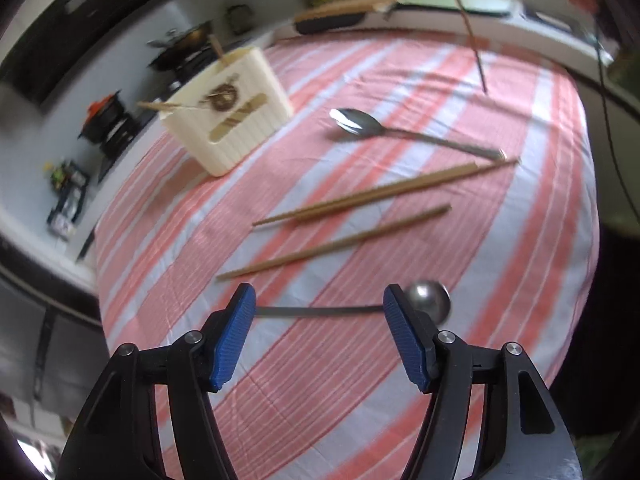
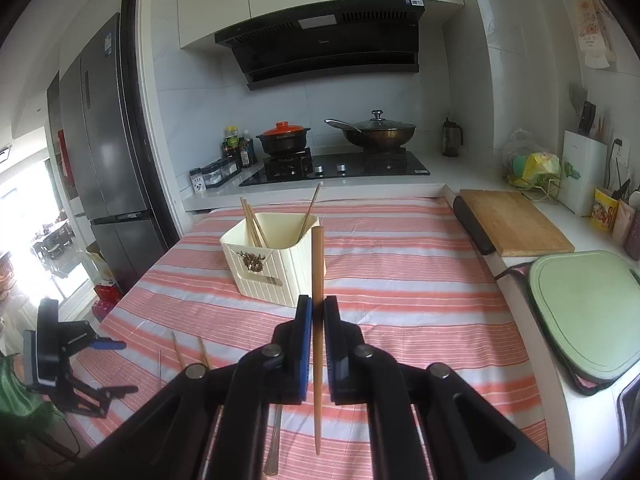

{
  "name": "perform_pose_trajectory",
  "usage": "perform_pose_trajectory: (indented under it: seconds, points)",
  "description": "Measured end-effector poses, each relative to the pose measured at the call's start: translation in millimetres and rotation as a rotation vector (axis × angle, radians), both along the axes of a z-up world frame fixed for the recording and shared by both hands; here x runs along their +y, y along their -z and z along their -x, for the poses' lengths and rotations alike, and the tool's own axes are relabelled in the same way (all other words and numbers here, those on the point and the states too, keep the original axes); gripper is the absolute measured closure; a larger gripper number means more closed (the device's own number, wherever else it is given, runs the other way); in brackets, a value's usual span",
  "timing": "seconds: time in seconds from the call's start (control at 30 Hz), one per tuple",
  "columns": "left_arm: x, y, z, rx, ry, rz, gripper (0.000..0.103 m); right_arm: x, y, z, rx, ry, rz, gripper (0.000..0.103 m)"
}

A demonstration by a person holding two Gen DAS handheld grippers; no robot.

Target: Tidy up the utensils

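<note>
Your right gripper jaws are clamped on one chopstick, long axis nearly upright, top end level with the holder rim just beyond. Left gripper jaws stand apart, empty, over a ladle. Holder has several sticks; three chopsticks and a spoon remain on the counter.

Both wrist views over striped tablecloth

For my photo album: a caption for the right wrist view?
Right gripper pinches a chopstick before the cream holder.
</note>
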State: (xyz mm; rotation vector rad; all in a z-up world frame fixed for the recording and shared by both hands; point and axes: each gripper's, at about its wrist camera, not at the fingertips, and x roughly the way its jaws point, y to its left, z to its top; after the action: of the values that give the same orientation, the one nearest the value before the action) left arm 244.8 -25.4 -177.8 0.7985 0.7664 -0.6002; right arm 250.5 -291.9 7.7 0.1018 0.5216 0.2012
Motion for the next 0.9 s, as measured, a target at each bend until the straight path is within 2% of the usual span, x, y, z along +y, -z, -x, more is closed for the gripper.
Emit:
perform_pose_trajectory:
  seconds: [0.07,0.17,0.2,0.3,0.43,0.5,0.6,0.73,0.83,0.9]
  points:
    - [-4.9,10.5,10.6,0.026,0.088,-0.051,0.035,-2.9,1.9,1.4,0.007,0.008,-0.017,0.097]
    - [-6.6,20.4,12.7,0.093,0.146,-0.073,0.033,-6.6,3.6,5.2,0.008,0.016,-0.035,0.097]
    - [-8.9,26.7,11.7,0.113,0.157,-0.09,0.033,-7.7,4.0,6.5,0.009,0.017,-0.039,0.097]
    - [-23.6,45.4,2.4,0.093,0.146,-0.135,0.032,-7.8,4.4,7.9,0.009,0.018,-0.045,0.097]
    - [-41.5,39.6,-35.2,0.131,0.017,0.045,0.034,-9.2,4.3,8.4,0.007,0.02,-0.05,0.097]
    - [-48.4,44.0,-53.7,0.177,-0.03,0.096,0.037,-10.2,4.8,8.1,0.011,0.022,-0.052,0.097]
    - [-50.4,46.6,-65.5,0.226,-0.033,0.122,0.039,-12.8,5.3,8.7,0.019,0.026,-0.056,0.097]
    - [-41.4,47.4,-71.7,0.258,-0.015,0.091,0.038,-16.8,6.7,13.2,0.018,0.03,-0.06,0.097]
    - [-38.4,49.3,-82.5,0.303,-0.012,0.073,0.027,-19.8,10.9,13.0,0.028,0.033,-0.07,0.097]
    - [-35.8,50.5,-88.7,0.352,-0.017,0.064,0.025,-21.8,13.5,11.9,0.034,0.037,-0.078,0.097]
